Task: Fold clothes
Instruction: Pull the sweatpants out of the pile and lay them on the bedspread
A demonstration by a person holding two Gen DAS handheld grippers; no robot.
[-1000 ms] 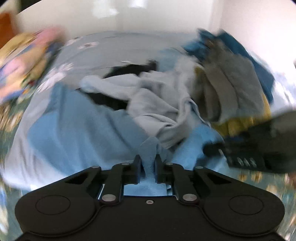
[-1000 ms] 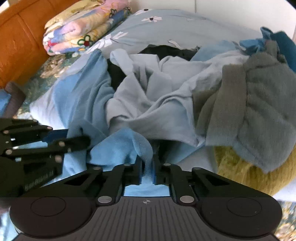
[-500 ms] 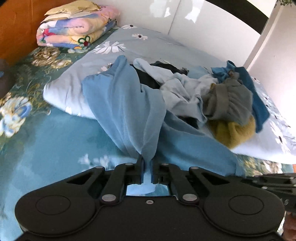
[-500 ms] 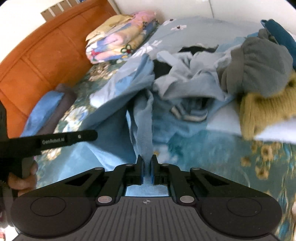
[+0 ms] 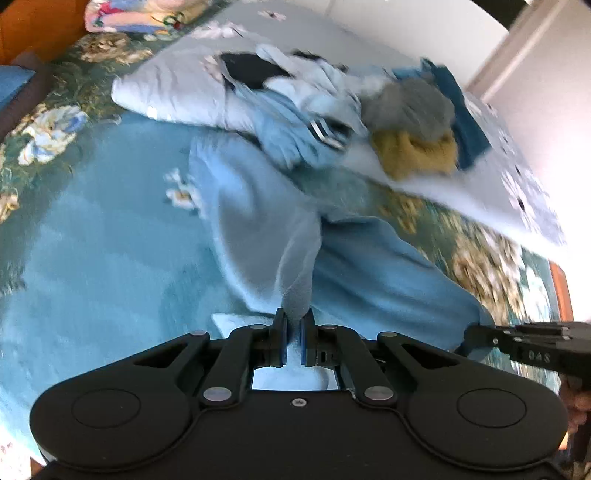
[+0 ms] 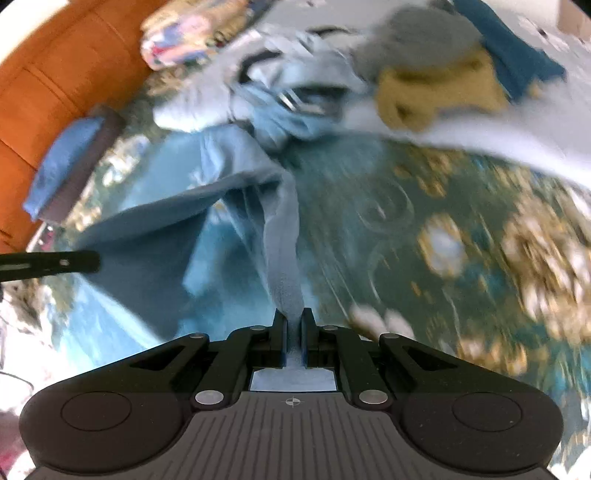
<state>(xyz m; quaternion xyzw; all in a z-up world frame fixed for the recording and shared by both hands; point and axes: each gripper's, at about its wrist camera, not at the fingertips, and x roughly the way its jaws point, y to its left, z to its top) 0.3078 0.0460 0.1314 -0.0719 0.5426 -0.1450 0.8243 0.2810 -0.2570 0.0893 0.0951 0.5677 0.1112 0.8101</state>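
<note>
A light blue garment [image 5: 255, 221] hangs stretched between both grippers above the floral bedspread. My left gripper [image 5: 294, 325] is shut on a pinched fold of it, and the cloth runs up and away from the pads. My right gripper [image 6: 293, 325] is likewise shut on another part of the same blue garment [image 6: 236, 173]. The right gripper's tip [image 5: 480, 338] shows at the right edge of the left wrist view; the left gripper's tip [image 6: 81, 260] shows at the left edge of the right wrist view. Both views are motion-blurred.
A heap of clothes [image 5: 410, 110], grey, mustard and dark blue, lies on a pale grey quilt [image 5: 177, 92] at the back. Folded patterned bedding [image 5: 140, 14] sits far left by the orange headboard [image 6: 55, 85]. A folded blue and brown item [image 6: 70, 162] lies beside it. Teal floral bedspread [image 6: 461, 240] surrounds everything.
Both grippers have pulled the blue garment off the clothes heap and toward the near side of the bed, rising a little; the heap now lies farther away.
</note>
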